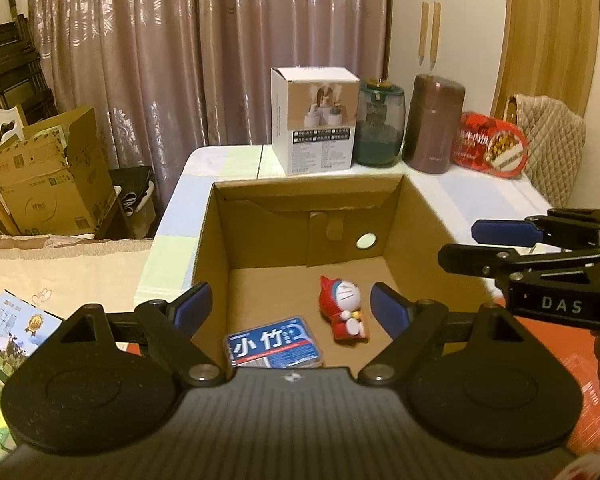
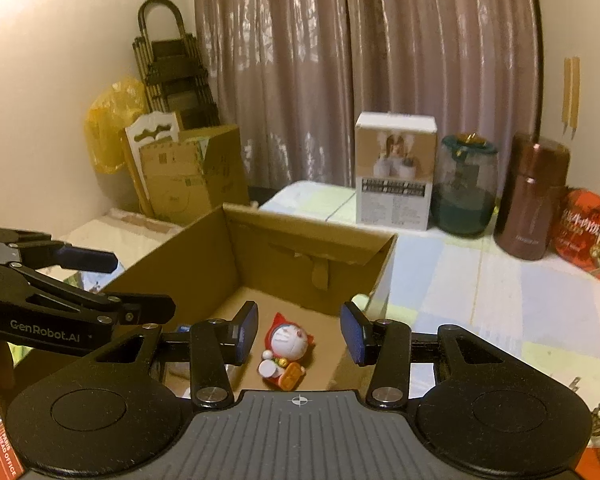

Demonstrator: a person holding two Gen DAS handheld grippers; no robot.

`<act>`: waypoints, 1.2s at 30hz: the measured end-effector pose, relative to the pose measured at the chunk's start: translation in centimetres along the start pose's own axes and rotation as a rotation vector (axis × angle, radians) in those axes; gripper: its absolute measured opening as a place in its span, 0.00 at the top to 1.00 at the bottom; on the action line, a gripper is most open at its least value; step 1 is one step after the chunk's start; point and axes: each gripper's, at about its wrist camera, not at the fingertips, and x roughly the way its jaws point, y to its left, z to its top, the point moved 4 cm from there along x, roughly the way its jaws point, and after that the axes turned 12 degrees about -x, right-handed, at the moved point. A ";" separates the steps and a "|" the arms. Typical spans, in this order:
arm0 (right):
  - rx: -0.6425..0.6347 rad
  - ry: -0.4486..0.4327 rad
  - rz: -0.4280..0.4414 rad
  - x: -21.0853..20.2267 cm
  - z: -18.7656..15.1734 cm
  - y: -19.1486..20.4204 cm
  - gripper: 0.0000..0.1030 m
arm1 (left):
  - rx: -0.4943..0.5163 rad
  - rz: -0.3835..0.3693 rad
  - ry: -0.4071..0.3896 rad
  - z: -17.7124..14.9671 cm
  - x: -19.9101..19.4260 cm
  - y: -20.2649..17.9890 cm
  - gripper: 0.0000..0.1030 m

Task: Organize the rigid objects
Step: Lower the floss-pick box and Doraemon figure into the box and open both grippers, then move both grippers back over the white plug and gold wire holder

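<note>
Covering the surface [image 2: 500, 280] is a pale patchwork cloth, and on it sits an open cardboard box [image 1: 216, 232] with its flaps up. Behind the box stand a white carton [image 1: 314, 120], a green glass jar [image 1: 380, 124], a brown canister [image 1: 434, 124] and a red tin [image 1: 492, 144] in a row. Both the left tongs [image 1: 290, 308] and the right tongs [image 2: 299, 332] hover over the box, spread wide and holding nothing. On the box floor lie a blue card pack [image 1: 275, 344] and, just beside it, a red-hooded Doraemon figure [image 1: 344, 308].
</note>
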 end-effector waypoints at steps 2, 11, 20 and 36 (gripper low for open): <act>0.001 -0.024 -0.010 -1.1 0.0 -0.5 0.58 | -0.016 -0.006 -0.010 0.0 -0.5 -0.5 0.19; 0.044 -0.086 -0.113 -7.2 -1.4 -4.9 0.58 | -0.058 -0.069 -0.052 0.1 -3.7 -4.9 0.19; 0.123 -0.102 -0.285 -14.7 -5.8 -12.3 0.57 | -0.033 -0.176 -0.101 -0.2 -6.7 -12.8 0.19; 0.290 -0.041 -0.416 -21.3 -13.3 -21.3 0.39 | 0.062 -0.261 -0.036 -3.3 -3.0 -24.5 0.19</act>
